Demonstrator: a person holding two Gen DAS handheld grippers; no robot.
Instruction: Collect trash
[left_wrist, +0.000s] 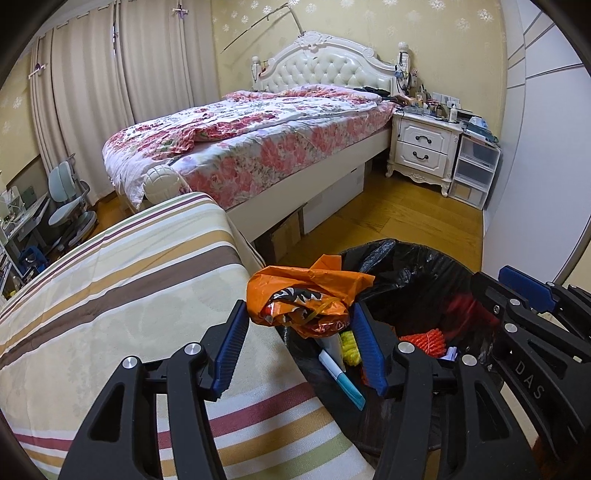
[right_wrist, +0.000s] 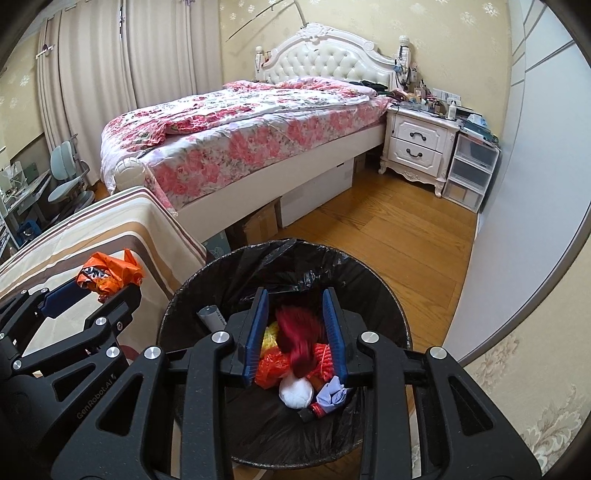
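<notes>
- A bedroom clean-up, caught over the bin: the left gripper (left_wrist: 299, 332) holds a crumpled orange plastic bag (left_wrist: 306, 295) between its blue pads, right at the near-left rim of the black-lined trash bin (right_wrist: 373, 280). The pads appear to touch the wad on both sides, though how firmly they press is hard to judge.
- Risk one: the bag hangs over the bin's edge, beside the striped cloth (left_wrist: 122, 266) of the covered surface next to it. Let go here, it may catch the rim or slide onto the cloth instead of falling in.
- The right gripper (right_wrist: 297, 332) hangs above the bin's mouth, jaws apart. A red item (right_wrist: 299, 332) shows between them as a motion-blurred streak, clear of both pads, and looks to be dropping toward the pile.
- Risk two: the red item is light and tumbling; it could bounce off the heap of orange netting (right_wrist: 321, 354), the white wad (right_wrist: 295, 393) and other scraps already inside.
- Risk three: the two grippers work close together over one opening. A sideways swing by either could knock the other, or snag the loose black liner (right_wrist: 280, 258) and pull it off the rim.
- Risk four: the bin stands free on the wooden floor (right_wrist: 388, 229); a push on its rim could tip or shift it.
</notes>
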